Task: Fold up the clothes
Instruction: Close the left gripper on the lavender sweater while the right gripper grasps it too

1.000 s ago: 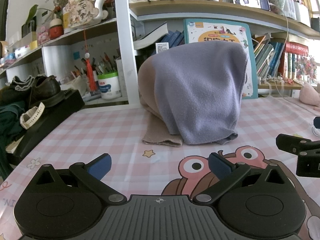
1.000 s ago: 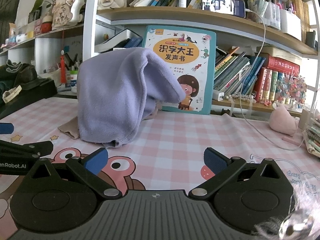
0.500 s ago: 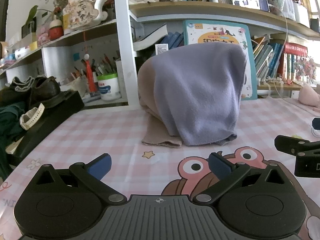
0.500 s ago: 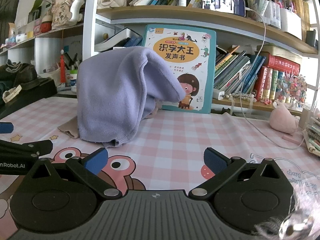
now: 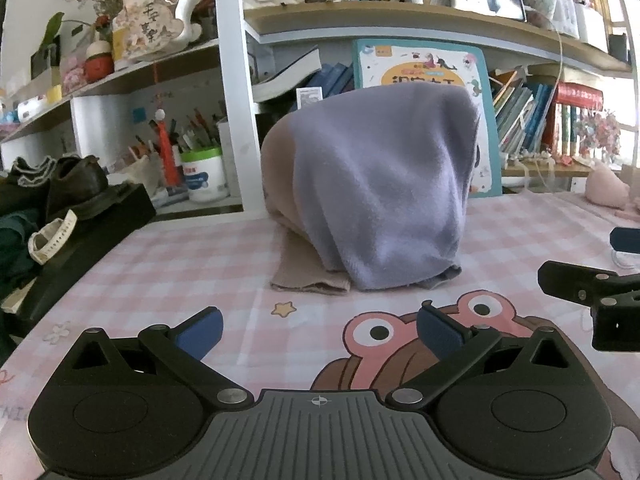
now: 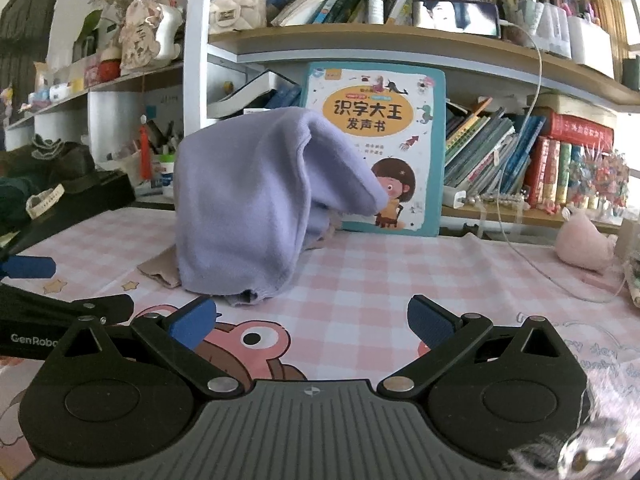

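A lavender knit garment (image 5: 380,196) is heaped in a tall mound on the pink checked tablecloth, draped over a beige garment (image 5: 308,276) whose edge lies flat at its left. Both also show in the right wrist view: the lavender one (image 6: 248,208) and the beige edge (image 6: 160,270). My left gripper (image 5: 318,330) is open and empty, low over the table, a short way in front of the heap. My right gripper (image 6: 312,318) is open and empty, beside it to the right, just short of the heap's hem. Each gripper's fingers show in the other's view.
A bookshelf with a teal children's book (image 6: 376,148) stands right behind the heap. A black box with shoes (image 5: 80,216) sits at the left table edge. A pink plush (image 6: 584,240) and a white cable (image 6: 560,276) lie at the right. Pen pots (image 5: 204,176) stand back left.
Both grippers have crept slightly toward the heap and stayed open. The clothes have not moved.
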A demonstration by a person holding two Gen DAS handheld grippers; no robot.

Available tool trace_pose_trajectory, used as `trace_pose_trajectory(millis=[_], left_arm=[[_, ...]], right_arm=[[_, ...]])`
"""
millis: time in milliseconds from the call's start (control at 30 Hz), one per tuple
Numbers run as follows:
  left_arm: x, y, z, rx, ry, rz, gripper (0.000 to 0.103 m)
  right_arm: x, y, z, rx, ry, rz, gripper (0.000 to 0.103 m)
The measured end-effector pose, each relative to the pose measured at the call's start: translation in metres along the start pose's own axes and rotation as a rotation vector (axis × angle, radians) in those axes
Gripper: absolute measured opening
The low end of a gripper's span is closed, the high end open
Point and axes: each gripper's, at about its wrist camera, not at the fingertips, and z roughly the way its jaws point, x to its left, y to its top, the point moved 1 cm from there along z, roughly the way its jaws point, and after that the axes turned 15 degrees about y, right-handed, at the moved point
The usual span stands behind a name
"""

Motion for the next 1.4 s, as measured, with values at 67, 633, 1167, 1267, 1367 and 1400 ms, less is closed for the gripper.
trace_pose_trajectory(millis=[67, 633, 1167, 1267, 1367, 1400], left_arm=[[-0.004, 0.000, -0.001, -0.011, -0.001, 0.015, 0.103], [-0.050, 0.025, -0.012, -0.076, -0.025, 0.162, 0.103], [-0.074, 0.070, -0.010, -0.183, 0.056, 0.131, 0.103], [-0.078, 0.075, -0.003, -0.188, 0.067, 0.125, 0.103], [-0.085, 0.076, 0.004, -0.194, 0.087, 0.153, 0.103], [-0.086, 0.076, 0.007, -0.190, 0.078, 0.153, 0.103]], right_arm=[[-0.003, 0.000, 0.001, 0.005, -0.003, 0.017, 0.103], [-0.028, 0.011, -0.006, -0.057, 0.048, 0.135, 0.103], [-0.067, 0.064, 0.026, -0.036, 0.348, 0.259, 0.103], [-0.078, 0.068, 0.033, -0.046, 0.311, 0.271, 0.103], [-0.092, 0.067, 0.041, -0.036, 0.313, 0.313, 0.103], [-0.095, 0.067, 0.043, -0.037, 0.322, 0.332, 0.103]])
